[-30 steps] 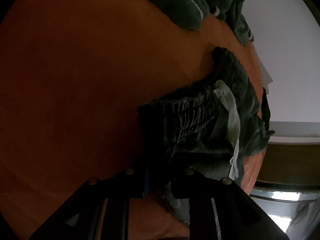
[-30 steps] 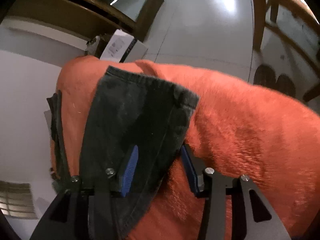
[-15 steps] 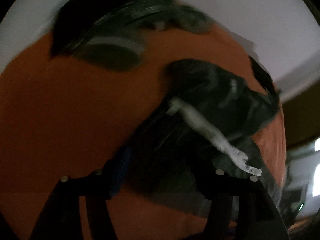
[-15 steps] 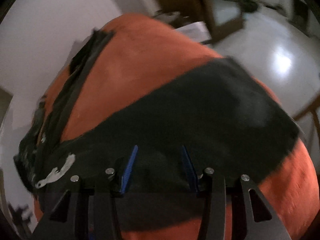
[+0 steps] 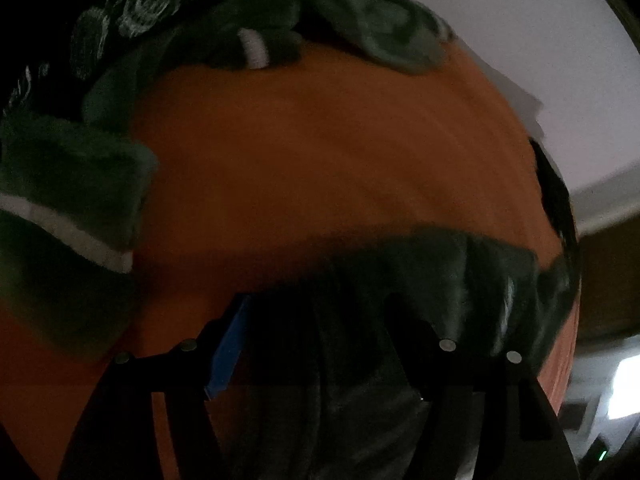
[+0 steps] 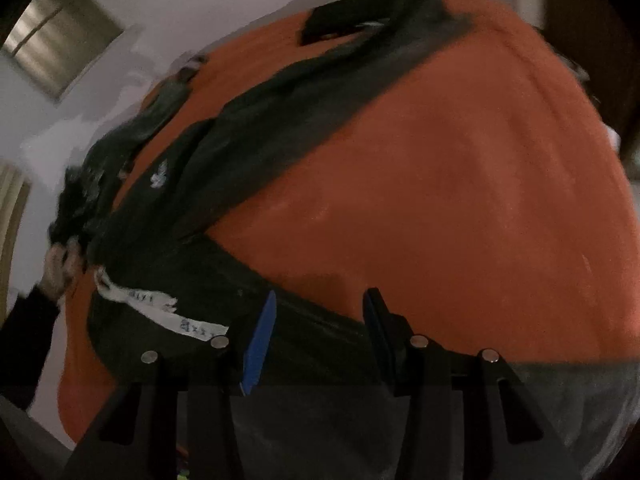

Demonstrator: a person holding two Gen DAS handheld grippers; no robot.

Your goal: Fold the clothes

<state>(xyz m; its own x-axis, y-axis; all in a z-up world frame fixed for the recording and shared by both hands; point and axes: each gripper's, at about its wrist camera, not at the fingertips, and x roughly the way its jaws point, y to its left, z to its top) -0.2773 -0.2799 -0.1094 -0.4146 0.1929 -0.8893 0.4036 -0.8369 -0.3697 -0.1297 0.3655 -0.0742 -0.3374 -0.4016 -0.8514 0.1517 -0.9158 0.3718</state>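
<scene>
A dark garment [image 6: 280, 120] lies stretched in a long band across the orange blanket [image 6: 460, 200], with a white label strip [image 6: 160, 312] near its close end. My right gripper [image 6: 322, 294] hangs over that end, open, the cloth's edge running under the gap between its fingers. In the dim left wrist view the same dark garment [image 5: 460, 280] lies across the bottom. My left gripper [image 5: 320, 304] is above it, its jaws closing with cloth in the gap and the pads not pressing. A person's hand [image 6: 60, 264] in a dark sleeve is at the garment's bunched left end.
A pile of dark clothes [image 5: 200, 12] lies at the blanket's far edge. A folded dark piece with a white stripe [image 5: 60, 200] lies at the left. Another dark piece [image 6: 360, 20] is at the far end. A white wall [image 5: 520, 20] and wooden furniture [image 5: 608, 272] border the blanket [image 5: 340, 160].
The left gripper has let go of the gathered waistband and opened wider. Both hands swept sideways and rolled. The folded garment now lies drawn out long.
</scene>
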